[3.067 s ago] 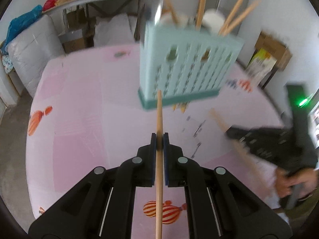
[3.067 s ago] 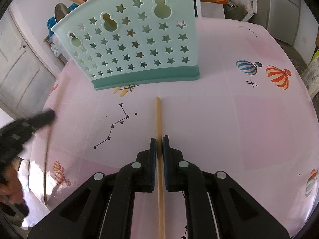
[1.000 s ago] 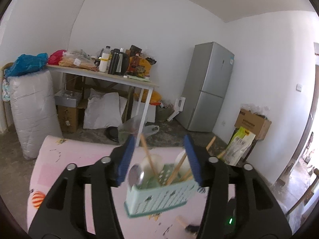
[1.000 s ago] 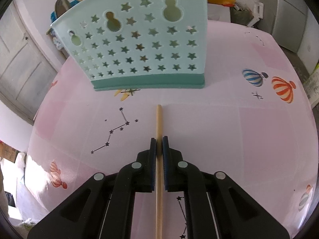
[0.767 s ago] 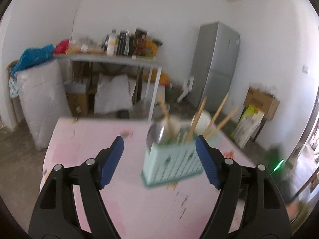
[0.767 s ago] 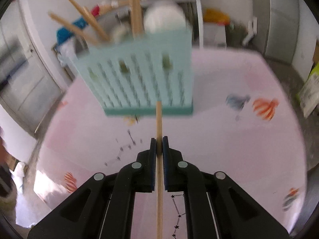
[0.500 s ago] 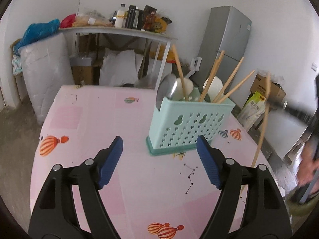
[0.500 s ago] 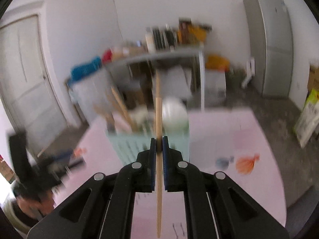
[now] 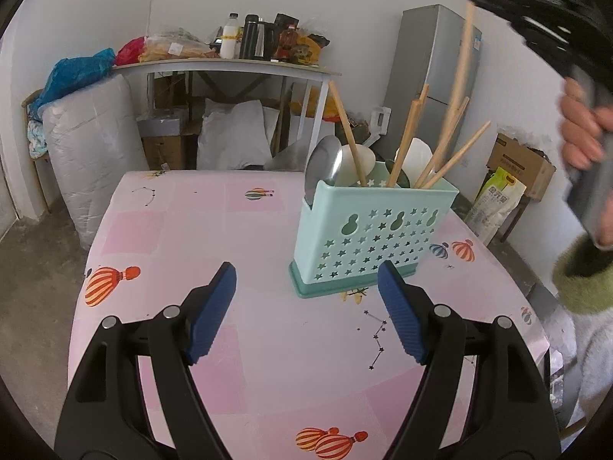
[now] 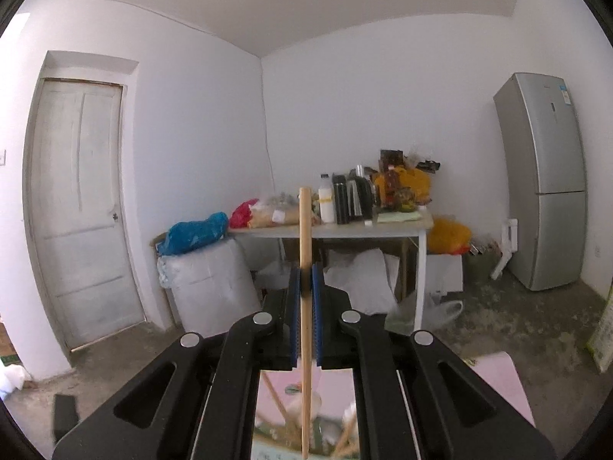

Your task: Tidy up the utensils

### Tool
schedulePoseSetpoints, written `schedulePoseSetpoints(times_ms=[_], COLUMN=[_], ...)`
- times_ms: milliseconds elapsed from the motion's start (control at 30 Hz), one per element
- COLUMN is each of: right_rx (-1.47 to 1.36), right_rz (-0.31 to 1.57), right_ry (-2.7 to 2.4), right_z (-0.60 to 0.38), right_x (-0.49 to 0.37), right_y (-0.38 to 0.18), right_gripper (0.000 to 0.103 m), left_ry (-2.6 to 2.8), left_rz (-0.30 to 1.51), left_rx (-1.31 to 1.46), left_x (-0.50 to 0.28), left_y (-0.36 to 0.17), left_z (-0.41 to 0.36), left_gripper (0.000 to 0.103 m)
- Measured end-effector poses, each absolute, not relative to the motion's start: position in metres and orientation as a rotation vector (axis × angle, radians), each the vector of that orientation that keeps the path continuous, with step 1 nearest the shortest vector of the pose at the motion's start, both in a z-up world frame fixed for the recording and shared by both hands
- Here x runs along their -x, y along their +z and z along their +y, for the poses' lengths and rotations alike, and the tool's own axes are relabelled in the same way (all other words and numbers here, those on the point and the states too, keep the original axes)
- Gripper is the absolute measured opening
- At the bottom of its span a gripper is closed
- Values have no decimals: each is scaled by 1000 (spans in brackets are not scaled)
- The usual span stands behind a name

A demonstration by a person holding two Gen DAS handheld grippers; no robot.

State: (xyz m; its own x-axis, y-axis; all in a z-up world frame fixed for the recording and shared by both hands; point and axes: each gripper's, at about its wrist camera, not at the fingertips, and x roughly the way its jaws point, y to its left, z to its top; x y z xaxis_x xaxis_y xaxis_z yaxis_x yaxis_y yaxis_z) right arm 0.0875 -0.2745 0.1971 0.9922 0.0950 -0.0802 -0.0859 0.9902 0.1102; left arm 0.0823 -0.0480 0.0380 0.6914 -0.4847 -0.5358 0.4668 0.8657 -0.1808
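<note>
Right, status:

right gripper (image 10: 305, 299): clenched on the chopstick (image 10: 305, 253), pinched partway along its length.
left gripper (image 9: 306, 295): released, nothing between the pads, low over the pink table (image 9: 172, 230).
chopstick axis: near upright in the left view (image 9: 459, 57), running along my fingers in the right view, lower end pointing down at the holder.
holder (image 9: 373, 237): directly below my right jaws, on the table; ahead of and just right of the left jaws.
nearer hand: right, it's the one above the holder.
chopstick look: plain light wood, thin, straight, round-ended.
holder look: mint plastic, star cutouts, already has chopsticks and spoons leaning inside.
next, my guess: lower the stick end-first into the holder.
</note>
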Motion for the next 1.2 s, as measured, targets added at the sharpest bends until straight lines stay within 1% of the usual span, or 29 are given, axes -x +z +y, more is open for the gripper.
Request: schedulePoseSetpoints(times_ms=[200, 367, 400, 500, 633, 733, 800, 933, 1067, 1200], right_rx=[-82, -38, -41, -78, -150, -253, -311, -330, -346, -342], right_rz=[67, 197, 214, 234, 180, 212, 325, 516, 578, 586], right_ry=[77, 77, 74, 85, 105, 138, 166, 203, 233, 297], right_z=[-270, -273, -277, -289, -313, -336, -350, -364, -373, -369], right_x=[-114, -122, -119, -98, -40, -18, -24, -60, -96, -114], right_y=[166, 114, 108, 106, 112, 94, 63, 9, -19, -26], right_gripper=[6, 7, 10, 55, 67, 71, 71, 71, 71, 71], left_ry=[-512, -525, -537, -567, -615, -642, -663, -713, -750, -759], left_rz=[611, 638, 647, 650, 639, 634, 638, 654, 673, 696], left_rx=[20, 25, 24, 13, -22, -56, -87, -178, -237, -245], left_x=[-84, -93, -96, -102, -110, -118, -125, -138, -149, -158], left_y=[34, 24, 20, 16, 12, 9, 5, -5, -14, -19], left_z=[-44, -49, -53, -62, -78, -88, -97, -117, -133, -143], left_gripper=[72, 73, 73, 74, 77, 78, 79, 79, 79, 79])
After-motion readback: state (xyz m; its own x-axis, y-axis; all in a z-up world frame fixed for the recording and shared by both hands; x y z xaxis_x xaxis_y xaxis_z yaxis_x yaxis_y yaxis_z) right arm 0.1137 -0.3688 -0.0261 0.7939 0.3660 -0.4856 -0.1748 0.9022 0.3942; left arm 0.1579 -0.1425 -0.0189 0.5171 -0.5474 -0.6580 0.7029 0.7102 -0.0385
